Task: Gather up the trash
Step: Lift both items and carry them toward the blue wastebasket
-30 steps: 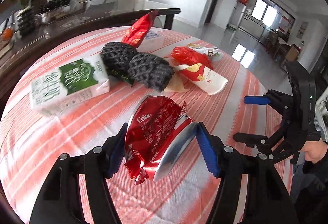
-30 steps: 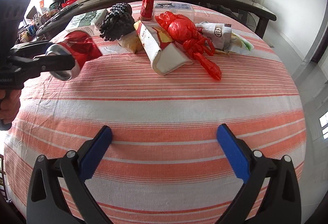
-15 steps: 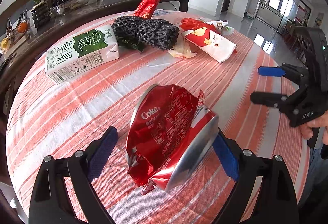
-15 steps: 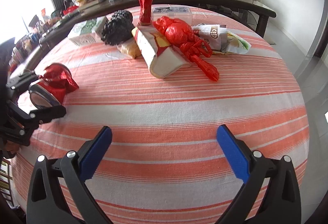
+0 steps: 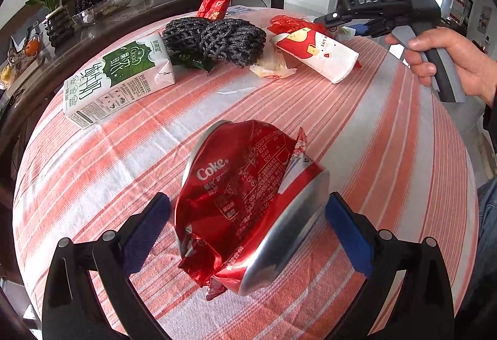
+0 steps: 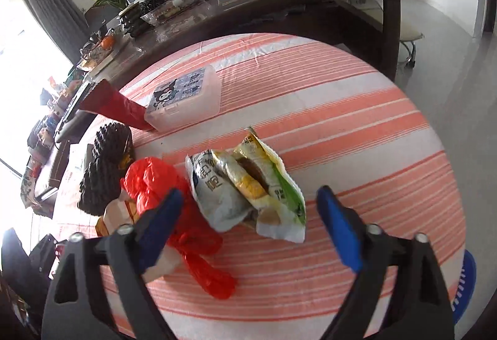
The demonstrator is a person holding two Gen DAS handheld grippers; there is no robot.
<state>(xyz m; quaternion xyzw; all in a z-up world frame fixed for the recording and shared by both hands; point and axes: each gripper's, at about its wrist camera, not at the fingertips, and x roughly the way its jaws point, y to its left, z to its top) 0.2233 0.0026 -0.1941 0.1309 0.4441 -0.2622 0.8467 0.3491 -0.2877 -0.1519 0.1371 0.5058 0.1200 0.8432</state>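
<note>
Left tongs (image 5: pixel 248 218) are spread wide, jaws just opened; the crushed Coke can (image 5: pixel 248 200) lies released between them on the striped worktop (image 5: pixel 388 153). Light, stiff, sharp-creased; best gripped across its flattened sides. Right tongs (image 6: pixel 248 222), closing but still apart, straddle soft, crinkly snack wrappers (image 6: pixel 245 187).

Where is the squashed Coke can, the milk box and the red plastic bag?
Coke can (image 5: pixel 245 200), left wrist view, crumpled red side.
Milk box (image 5: pixel 119 77), left wrist view, green label.
Red plastic bag (image 6: pixel 152 181), right wrist view, bunched top.

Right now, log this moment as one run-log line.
left gripper: jaws just opened, crushed cola can between | right gripper: closing over snack wrappers, nothing gripped | phase: release can, reach wrappers
</note>
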